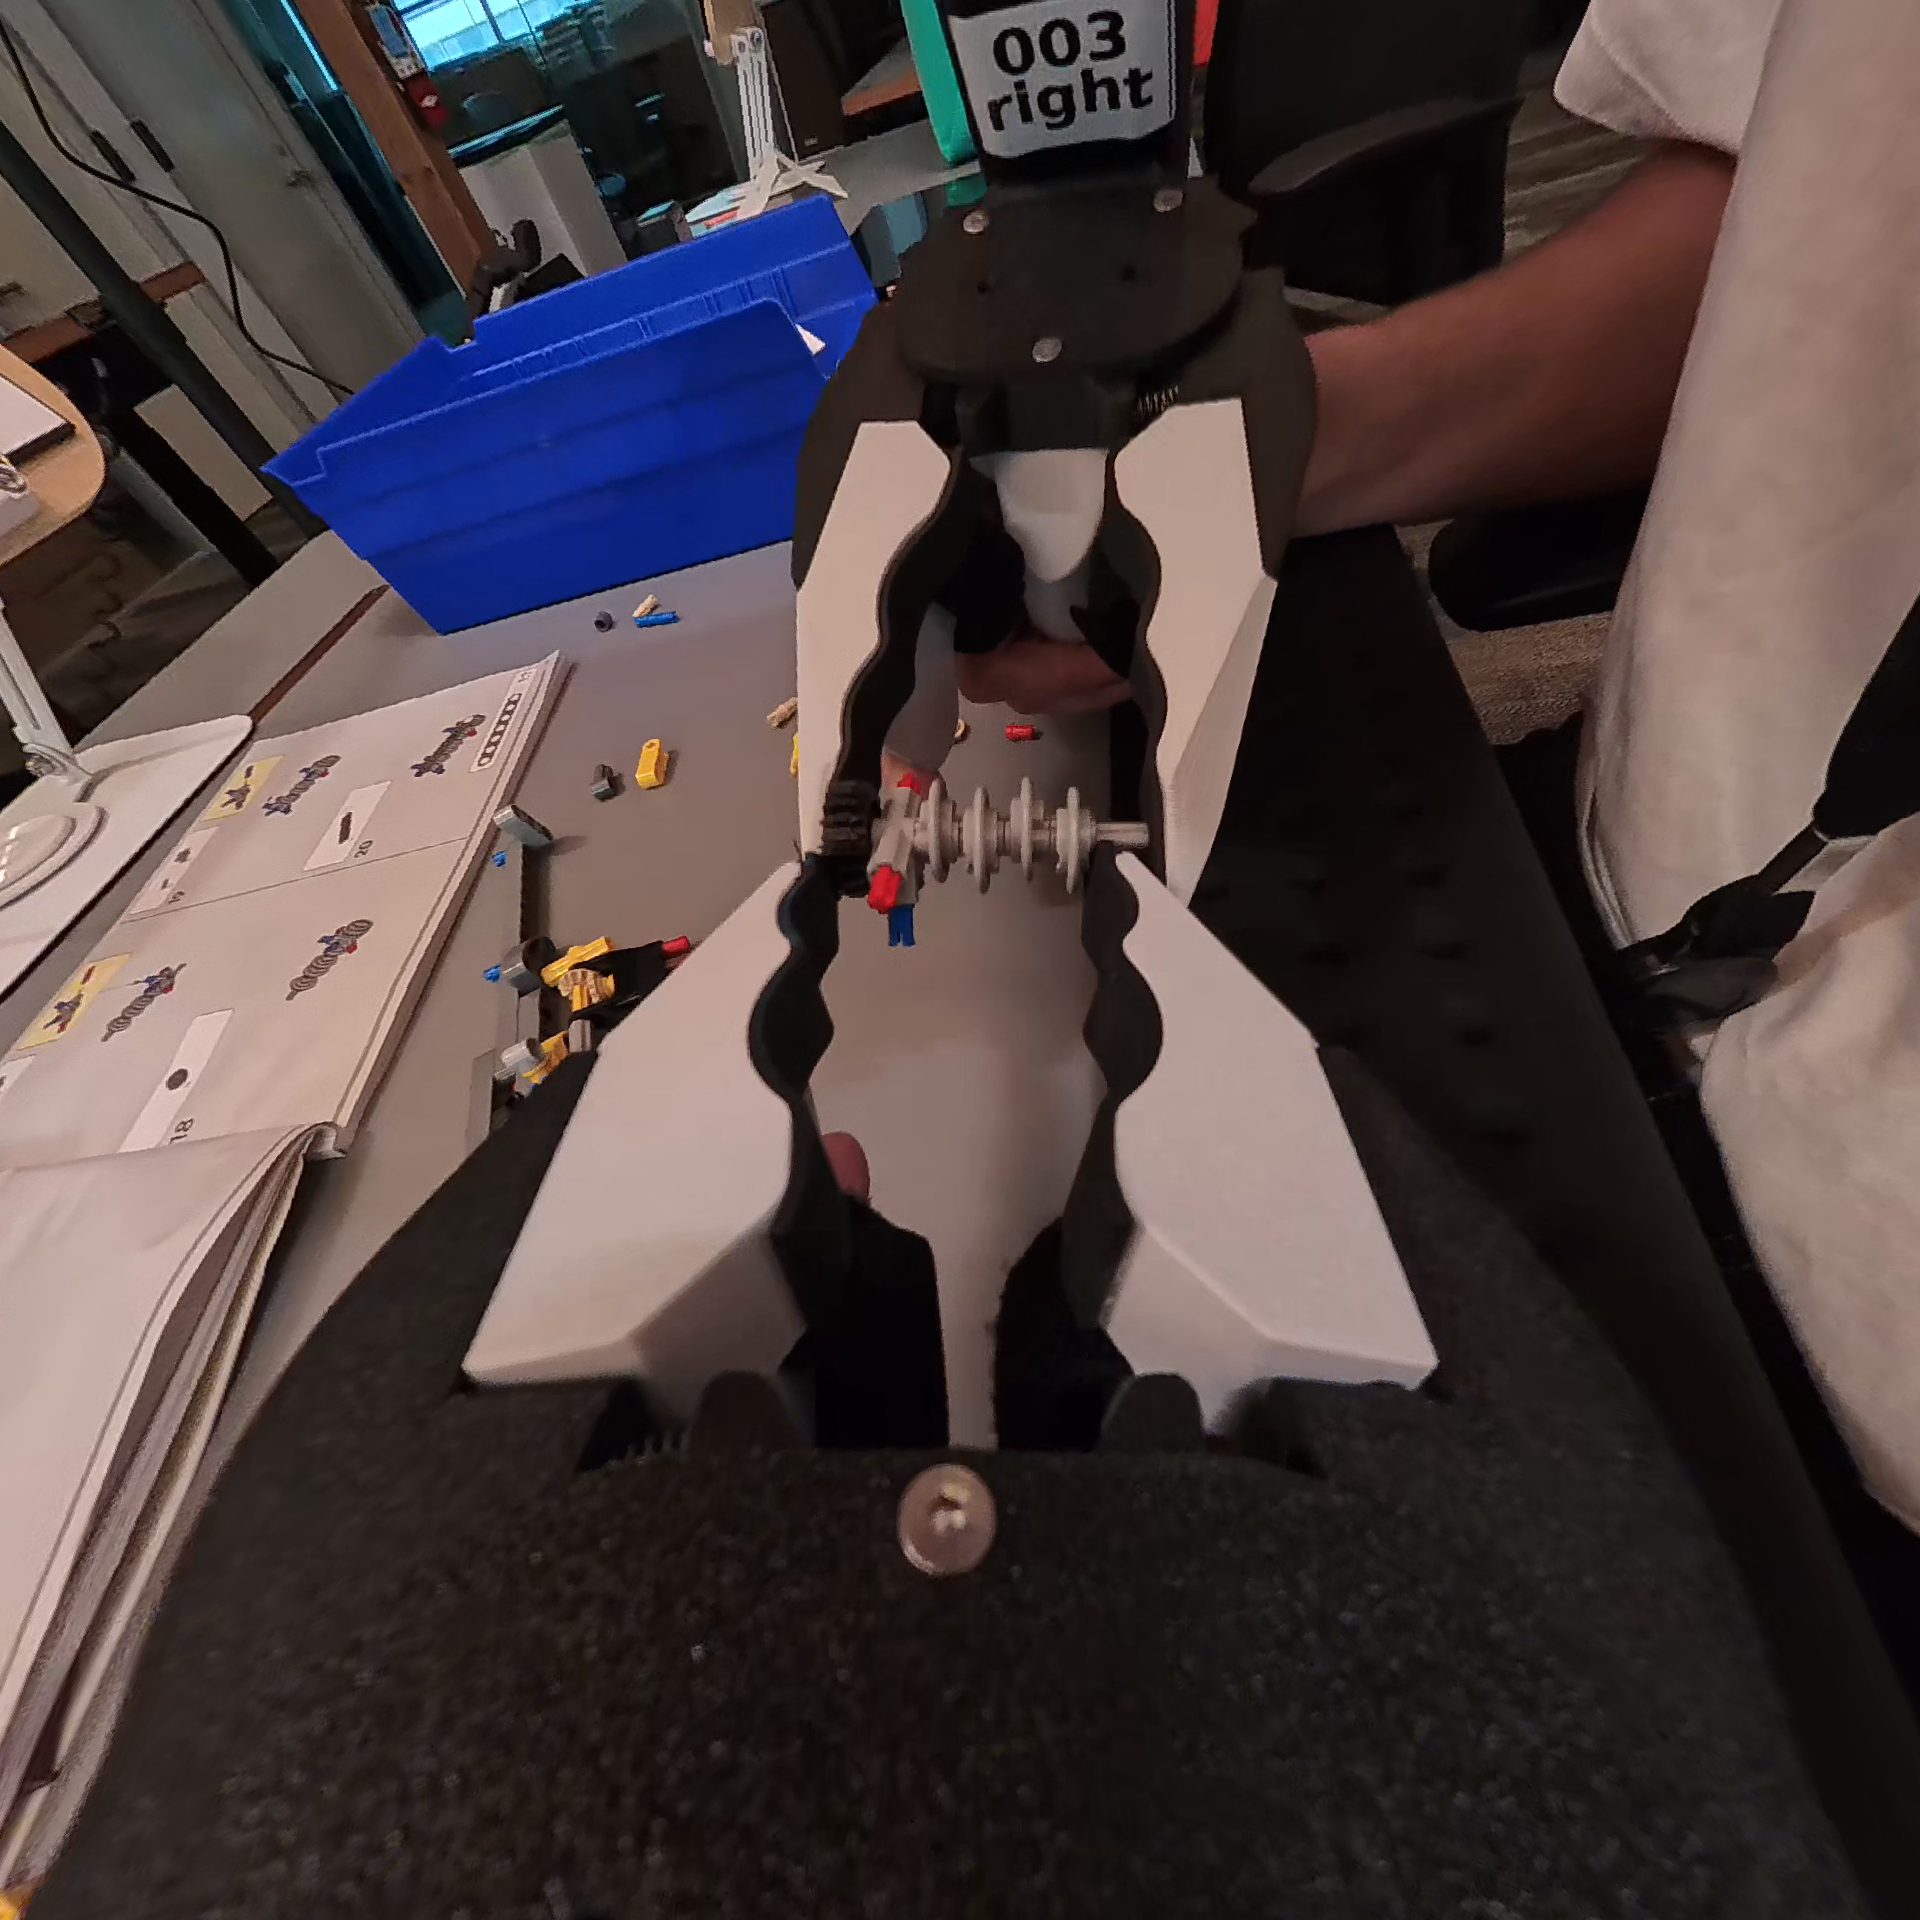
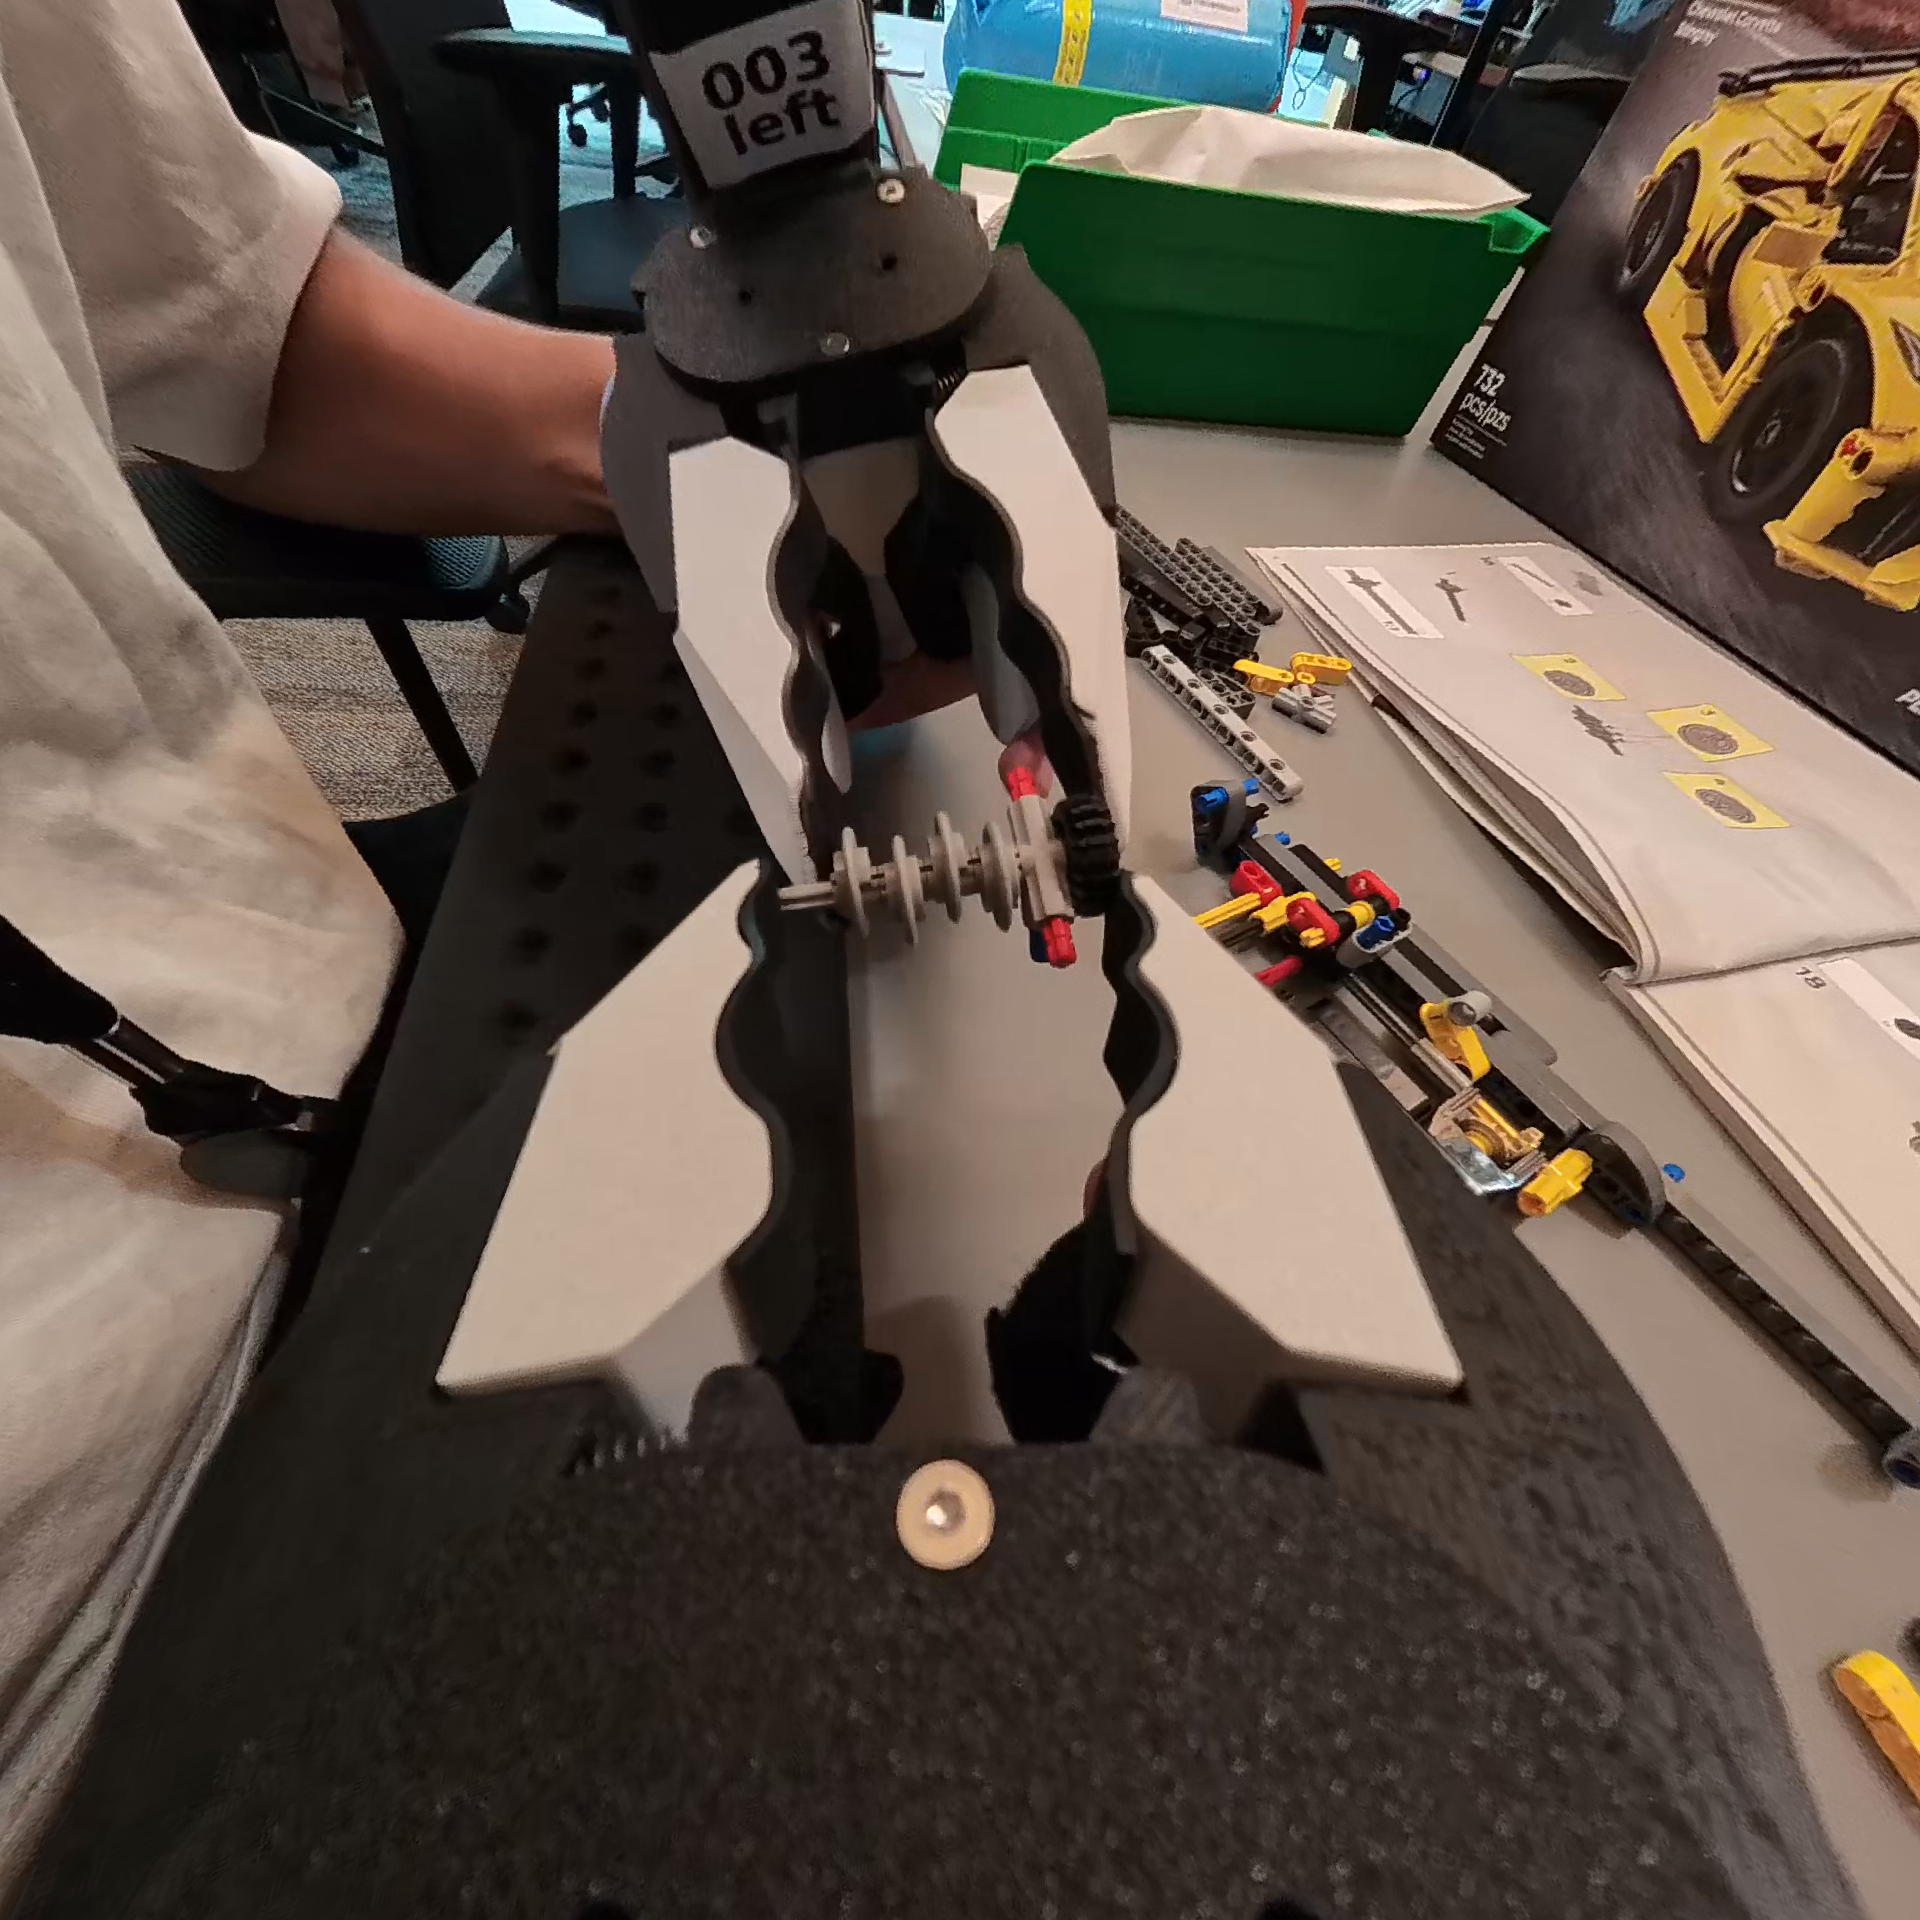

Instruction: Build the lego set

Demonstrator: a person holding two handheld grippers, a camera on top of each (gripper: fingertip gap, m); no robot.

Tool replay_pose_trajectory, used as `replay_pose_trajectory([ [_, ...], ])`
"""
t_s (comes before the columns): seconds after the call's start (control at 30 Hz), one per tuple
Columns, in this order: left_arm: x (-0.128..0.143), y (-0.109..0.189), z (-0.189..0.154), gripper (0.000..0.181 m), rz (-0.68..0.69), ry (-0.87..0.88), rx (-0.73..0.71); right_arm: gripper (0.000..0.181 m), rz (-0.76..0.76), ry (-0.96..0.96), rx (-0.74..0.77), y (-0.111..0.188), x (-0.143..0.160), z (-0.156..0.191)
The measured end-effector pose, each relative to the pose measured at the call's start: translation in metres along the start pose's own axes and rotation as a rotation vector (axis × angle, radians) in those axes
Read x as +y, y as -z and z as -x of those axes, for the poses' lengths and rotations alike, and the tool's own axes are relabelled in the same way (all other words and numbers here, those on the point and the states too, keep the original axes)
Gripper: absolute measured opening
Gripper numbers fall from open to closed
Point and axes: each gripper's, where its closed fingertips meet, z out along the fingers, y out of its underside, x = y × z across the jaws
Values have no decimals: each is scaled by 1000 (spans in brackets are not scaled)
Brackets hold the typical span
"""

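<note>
The axle assembly (image 1: 987, 842) carries light grey discs, a black gear, and red and blue pins. Both grippers have white fingers (image 1: 665, 1174) lined with wavy black pads. The surface (image 2: 1299, 488) is grey. A bin (image 1: 582, 436) at far left is blue; another bin (image 2: 1247, 291) is green. The box (image 2: 1745, 343) shows a yellow car.

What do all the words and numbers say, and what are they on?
I can't read writing out loud, but here is where it is.
White label on the right tongs: big black print.
White label on the left tongs: big black print.
Open booklet: small step numbers.
Black box with a yellow car: white print, partly cut off.
</note>
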Motion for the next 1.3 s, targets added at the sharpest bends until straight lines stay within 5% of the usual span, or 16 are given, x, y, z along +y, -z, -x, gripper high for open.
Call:
replay_pose_trajectory([
  [1.3, 33, -10, 0, 47, 197, -176, -70, 60, 205, 27, 24, -13, 34, -2],
])
